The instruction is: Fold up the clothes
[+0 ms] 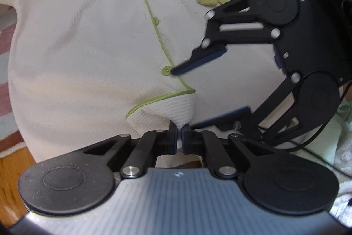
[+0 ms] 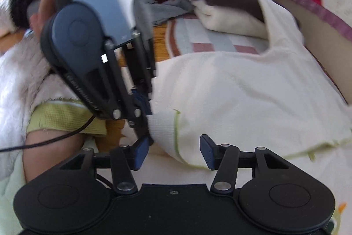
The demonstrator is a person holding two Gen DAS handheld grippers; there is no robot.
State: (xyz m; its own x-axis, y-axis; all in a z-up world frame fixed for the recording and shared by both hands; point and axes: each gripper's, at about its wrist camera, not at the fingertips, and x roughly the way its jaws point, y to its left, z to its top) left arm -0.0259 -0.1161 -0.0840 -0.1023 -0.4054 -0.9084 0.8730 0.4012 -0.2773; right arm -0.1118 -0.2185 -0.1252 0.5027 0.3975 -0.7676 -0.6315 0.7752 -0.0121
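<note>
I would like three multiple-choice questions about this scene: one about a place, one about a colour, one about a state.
1. Where does the left gripper hold the cream garment?
A. sleeve
B. bottom hem
C. collar

2. What colour are the buttons?
A. green
B. red
C. black

3. How is the right gripper?
A. shut on cloth
B. shut, holding nothing
C. open

Answers:
1 B: the hem corner, edged in green, is pinched between its fingers.
2 A: they match the green trim.
3 C: its fingers stand wide apart around the fold.
</note>
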